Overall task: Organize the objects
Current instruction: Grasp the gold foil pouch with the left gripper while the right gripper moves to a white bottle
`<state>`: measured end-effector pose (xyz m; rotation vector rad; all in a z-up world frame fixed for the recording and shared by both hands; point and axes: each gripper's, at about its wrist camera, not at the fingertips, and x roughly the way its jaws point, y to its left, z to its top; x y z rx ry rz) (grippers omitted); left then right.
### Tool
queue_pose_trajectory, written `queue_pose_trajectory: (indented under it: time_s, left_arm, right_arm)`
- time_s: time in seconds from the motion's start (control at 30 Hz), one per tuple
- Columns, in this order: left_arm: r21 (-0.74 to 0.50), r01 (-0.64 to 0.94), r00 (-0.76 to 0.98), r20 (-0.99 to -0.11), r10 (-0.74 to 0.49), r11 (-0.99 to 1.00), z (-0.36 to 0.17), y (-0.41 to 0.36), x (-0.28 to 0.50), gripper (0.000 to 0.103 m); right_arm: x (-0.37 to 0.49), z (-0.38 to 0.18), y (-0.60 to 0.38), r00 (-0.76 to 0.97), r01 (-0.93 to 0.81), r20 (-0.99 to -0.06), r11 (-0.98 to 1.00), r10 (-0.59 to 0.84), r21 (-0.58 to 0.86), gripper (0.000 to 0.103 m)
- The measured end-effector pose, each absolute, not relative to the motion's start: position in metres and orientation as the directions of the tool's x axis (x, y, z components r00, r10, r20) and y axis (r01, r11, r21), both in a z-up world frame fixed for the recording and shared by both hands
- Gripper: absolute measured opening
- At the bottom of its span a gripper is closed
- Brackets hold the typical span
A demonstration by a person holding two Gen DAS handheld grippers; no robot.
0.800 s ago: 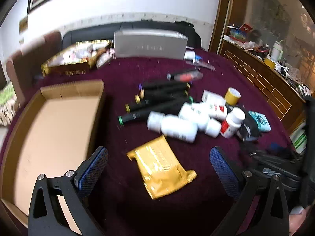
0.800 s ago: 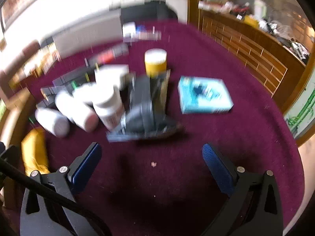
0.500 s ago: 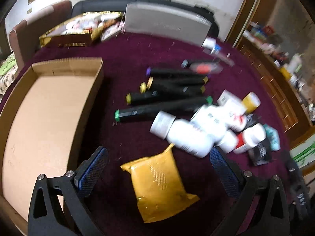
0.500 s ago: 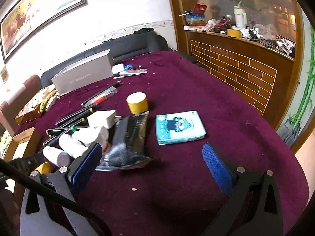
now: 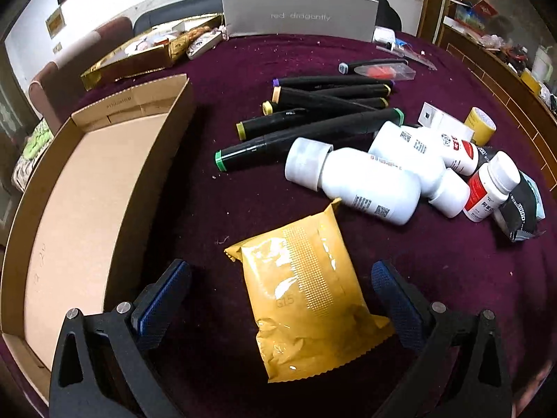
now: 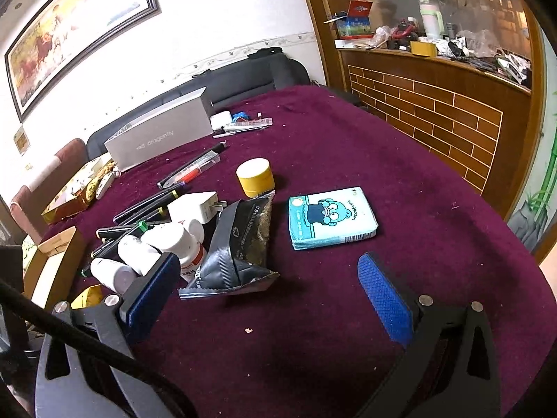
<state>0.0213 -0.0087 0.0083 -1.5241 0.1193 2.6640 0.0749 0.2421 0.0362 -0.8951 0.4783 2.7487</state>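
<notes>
You held the left tongs [image 5: 280,296] wide open and pointed steeply down over the yellow packet [image 5: 306,296], which lay flat on the purple tabletop [image 5: 452,278]. The packet sat between the two blue pads [image 5: 163,296], but neither pad touched it, so nothing was gripped. To the left of the packet stood the open cardboard box [image 5: 87,209], and nothing lay inside it. Beyond the packet lay a white bottle [image 5: 355,181] on its side, touching a second white bottle [image 5: 410,160] behind it. A small bottle with a red label [image 5: 491,188] leaned next to them, and at the far right was a black pouch [image 5: 522,209]. Further back there was a group of black markers [image 5: 313,122] with coloured ends, lying close together and partly crossed. Behind them stood a grey box [image 5: 299,15] at the far edge of the tabletop, and a gold tray [image 5: 139,59] was to its left.

You held the right tongs [image 6: 264,296] wide open too, above a bare part of the tabletop, with nothing between the pads. Just in front of them lay the same black pouch [image 6: 240,244], and to its right a blue tissue pack [image 6: 330,216], a little apart from it. A yellow jar [image 6: 254,177] stood upright behind the pouch, and a white charger plug [image 6: 195,205] lay to the left of it. The white bottles showed behind the left pad [image 6: 149,289] of these tongs.
</notes>
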Motion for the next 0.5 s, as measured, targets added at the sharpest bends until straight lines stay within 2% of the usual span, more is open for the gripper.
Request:
queue_pose_trajectory:
  time_s: [0.2, 0.33, 0.5]
  left_arm:
    - [0.039, -0.087, -0.515, -0.857, 0.011, -0.995, 0.01, -0.005, 0.024, 0.101]
    - [0.037, -0.189, -0.527, -0.847, 0.07, -0.981, 0.01, 0.013, 0.034, 0.101]
    - [0.001, -0.232, -0.511, -0.851, 0.121, -0.973, 0.01, 0.01, 0.03, 0.101]
  right_arm:
    - [0.076, 0.037, 0.243, -0.792, -0.307, -0.601, -0.921, 0.109, 0.238, 0.103]
    - [0.078, 0.037, 0.246, -0.794, -0.317, -0.597, -0.914, 0.11, 0.253, 0.103]
    - [0.096, 0.05, 0.268, -0.846, -0.243, -0.533, -0.901, 0.016, 0.358, 0.103]
